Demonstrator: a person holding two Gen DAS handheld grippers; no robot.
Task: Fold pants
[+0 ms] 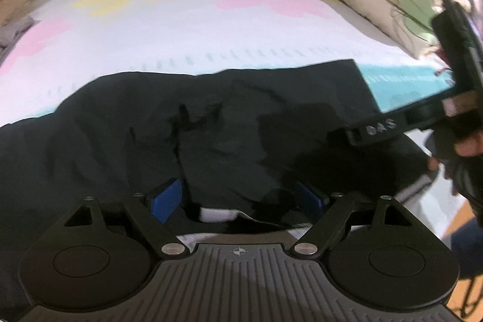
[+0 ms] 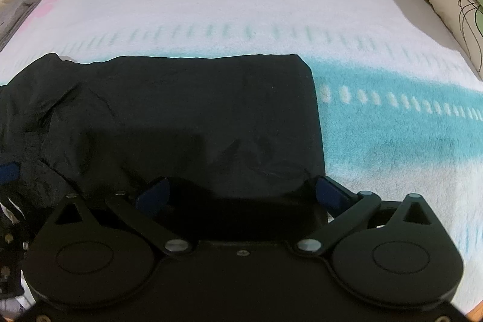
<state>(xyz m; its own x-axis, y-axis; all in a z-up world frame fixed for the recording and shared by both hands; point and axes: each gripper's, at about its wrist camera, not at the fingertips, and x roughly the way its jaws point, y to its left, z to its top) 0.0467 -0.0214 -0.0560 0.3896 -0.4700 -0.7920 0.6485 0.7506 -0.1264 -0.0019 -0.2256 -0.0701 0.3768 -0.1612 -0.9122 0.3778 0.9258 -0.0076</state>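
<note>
Both grippers, left [image 1: 238,199] and right [image 2: 241,193], spread over pants [image 2: 187,110]; closing may pinch blanket [image 2: 241,5] beneath.

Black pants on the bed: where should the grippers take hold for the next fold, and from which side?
Grip the near edge of the pants, one corner each, coming from above on the near side. The right end looks flat and square, the left end rumpled. Both the left gripper and right gripper hang open there.
</note>
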